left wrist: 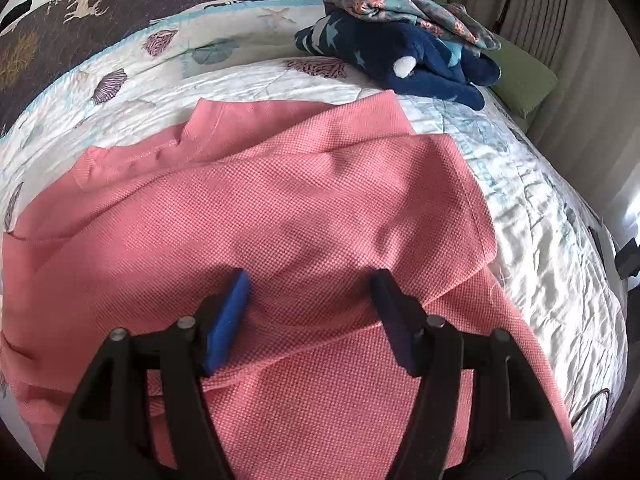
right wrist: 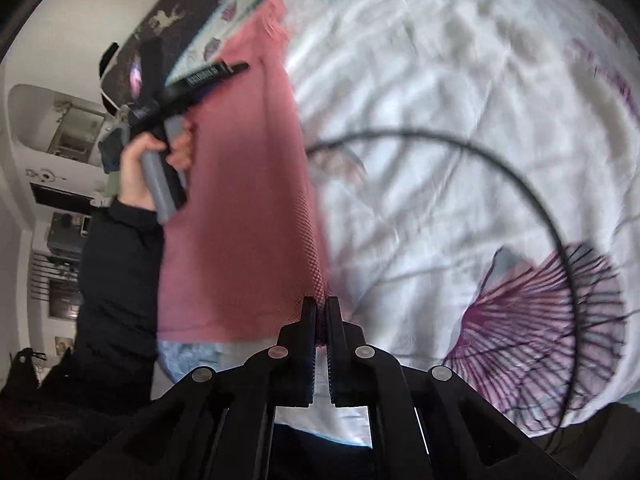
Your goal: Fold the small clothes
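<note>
A pink knit shirt point(left wrist: 280, 208) lies partly folded on a white quilt point(left wrist: 560, 240) printed with shells. My left gripper point(left wrist: 310, 284) hovers just over the shirt's middle, its blue-padded fingers point(left wrist: 230, 316) spread wide with no cloth pinched between them. In the right wrist view, my right gripper point(right wrist: 321, 306) is shut on the near edge of the pink shirt point(right wrist: 248, 200), a bit of pink cloth showing between the pads. The same view shows a person's hand holding the left gripper point(right wrist: 192, 80) above the shirt's far part.
A heap of dark blue star-print and floral clothes point(left wrist: 404, 44) sits at the quilt's far edge beside a green cushion point(left wrist: 524, 80). A black cable point(right wrist: 520, 168) loops over the quilt point(right wrist: 460, 100) to the right of the shirt. A dark sleeve point(right wrist: 116, 272) fills the left side.
</note>
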Demonstrator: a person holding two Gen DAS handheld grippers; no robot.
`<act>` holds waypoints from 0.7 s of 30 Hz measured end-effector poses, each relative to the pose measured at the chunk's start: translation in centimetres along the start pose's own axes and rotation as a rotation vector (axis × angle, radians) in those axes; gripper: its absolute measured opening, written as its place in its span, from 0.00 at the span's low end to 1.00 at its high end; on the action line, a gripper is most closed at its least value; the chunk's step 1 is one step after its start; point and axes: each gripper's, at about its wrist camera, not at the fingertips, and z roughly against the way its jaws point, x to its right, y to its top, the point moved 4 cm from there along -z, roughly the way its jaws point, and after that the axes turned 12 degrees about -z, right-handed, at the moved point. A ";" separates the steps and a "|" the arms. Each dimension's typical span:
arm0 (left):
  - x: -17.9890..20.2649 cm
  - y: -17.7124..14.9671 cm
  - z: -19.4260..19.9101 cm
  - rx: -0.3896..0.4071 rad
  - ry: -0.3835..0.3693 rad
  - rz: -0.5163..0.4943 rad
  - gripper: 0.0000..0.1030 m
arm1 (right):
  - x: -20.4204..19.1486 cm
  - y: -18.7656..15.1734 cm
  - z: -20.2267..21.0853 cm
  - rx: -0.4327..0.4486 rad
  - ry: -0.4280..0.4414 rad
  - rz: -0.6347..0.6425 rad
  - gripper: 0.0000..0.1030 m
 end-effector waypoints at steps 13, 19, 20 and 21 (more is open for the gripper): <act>-7.2 -7.1 14.7 0.090 0.199 0.077 0.63 | -3.4 3.5 9.5 0.268 -0.180 0.159 0.48; -13.8 -17.4 20.8 -0.008 0.239 0.218 0.63 | -4.5 2.4 6.8 0.195 -0.144 0.195 0.57; -14.7 -19.2 21.8 -0.014 0.225 0.267 0.63 | -4.4 2.0 6.2 0.176 -0.137 0.190 0.57; -15.4 -20.9 22.4 -0.017 0.209 0.312 0.63 | -4.1 1.7 5.4 0.153 -0.123 0.178 0.57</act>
